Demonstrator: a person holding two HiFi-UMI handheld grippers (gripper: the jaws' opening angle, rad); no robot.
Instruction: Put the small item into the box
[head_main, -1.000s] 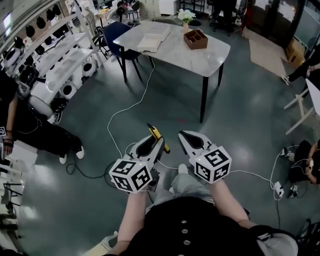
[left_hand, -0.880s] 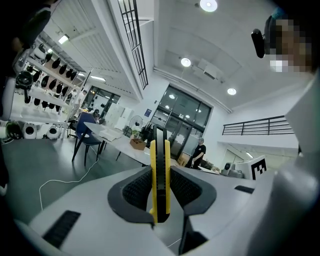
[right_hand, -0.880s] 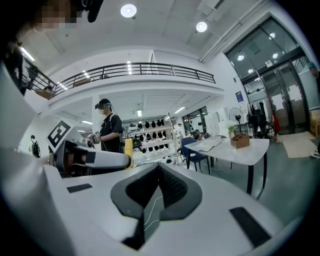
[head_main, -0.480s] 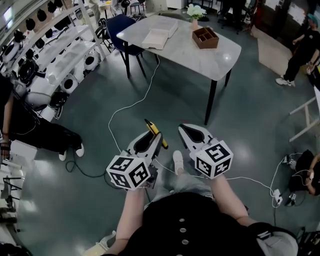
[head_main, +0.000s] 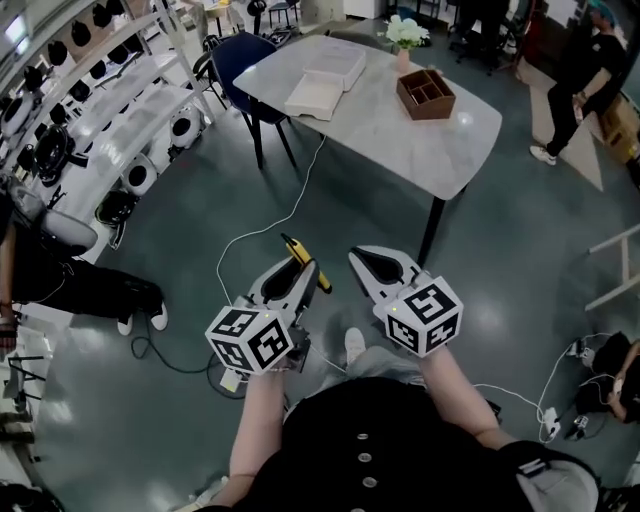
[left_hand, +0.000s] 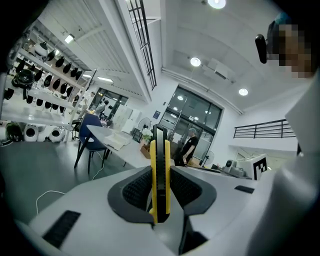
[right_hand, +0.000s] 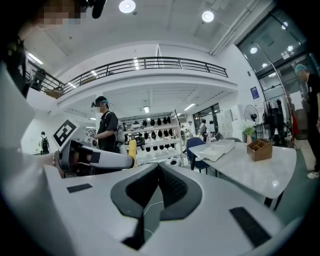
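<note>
Jaws of the left gripper (head_main: 300, 268) are clamped on a slim yellow-and-black tool (left_hand: 160, 172) that looks like a utility knife. It stands on edge between the ribbed pads, and its front end sticks out past the jaw tips, pointing ahead. The right gripper (head_main: 366, 260) is held just beside the left one without touching it, its jaws pressed together with nothing between them. Both are carried in front of the person's waist, pointing roughly level toward the table (head_main: 440, 140) and hanging over the grey-green floor (head_main: 480, 250) well short of it.

The table has a pale stone-look top on black legs. A brown wooden box with compartments (head_main: 425, 93) sits on the right part of the top, so the tool in the left gripper is well apart from it. A vase of white flowers (head_main: 405, 35) stands just behind the box, and two flat white boxes (head_main: 325, 75) lie further left on the same top, apart from the wooden one. A blue chair (head_main: 235, 55) is drawn up at the table's left end.

A white cable (head_main: 262, 215) snakes over the floor from under the table toward the person's feet. Along the left side runs white shelving (head_main: 120, 110) loaded with round black and white gear. Beyond the table's far right corner stands a person in dark clothes (head_main: 580, 65)
</note>
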